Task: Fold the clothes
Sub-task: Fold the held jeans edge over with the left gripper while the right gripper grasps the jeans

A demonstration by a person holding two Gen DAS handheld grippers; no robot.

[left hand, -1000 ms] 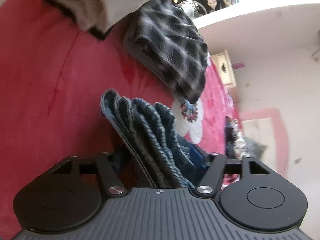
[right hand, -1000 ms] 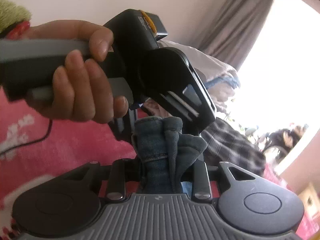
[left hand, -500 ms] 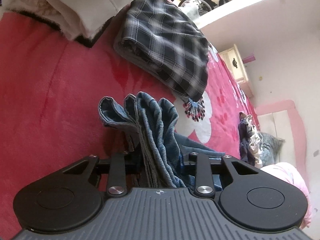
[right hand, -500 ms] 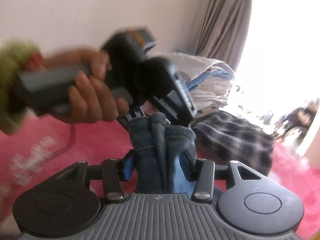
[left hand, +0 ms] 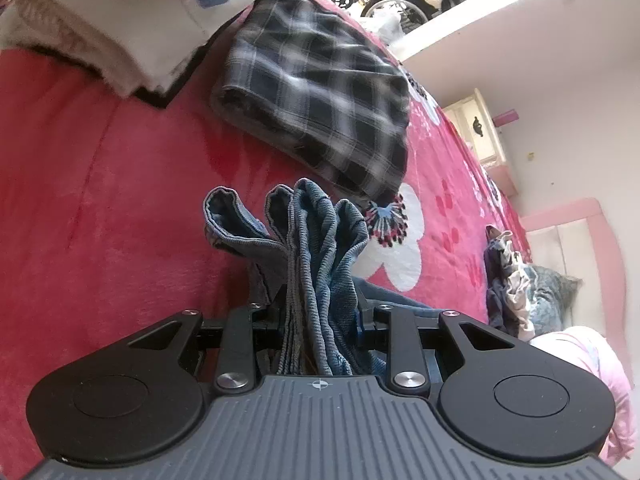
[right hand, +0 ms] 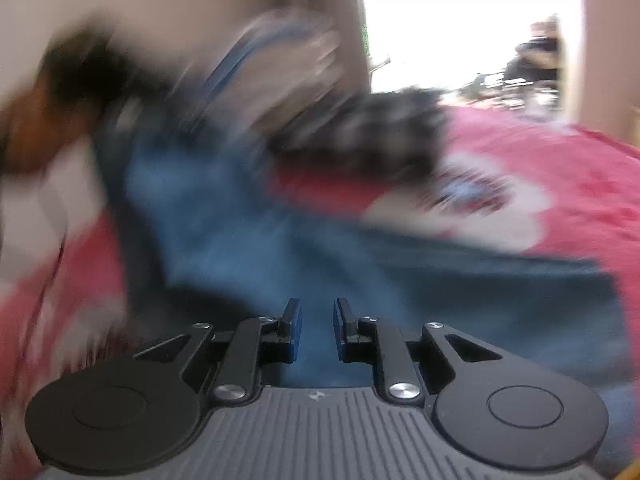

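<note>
Pinching the bunched jeans (left hand: 320, 264), the left gripper (left hand: 320, 312) is closing on thick, floppy, heavy denim; the right gripper (right hand: 316, 332), empty, narrows too. Best gripped at seams.

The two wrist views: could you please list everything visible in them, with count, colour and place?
jeans: one, blue, bunched in the left gripper, trailing over the blanket.
plaid garment: one, black and white, folded, behind the jeans.
pale clothes stack: one, cream and white, top left of left view.
blanket: one, red with white flowers, under everything.
cabinet: one, cream, by the far wall.
clothes heap: one, dark, at the blanket's right edge.
left gripper: one, black, jaws closing on the jeans.
right gripper: one, black, jaws closing, nothing between them.
hand: one, blurred, far left of right view.
</note>
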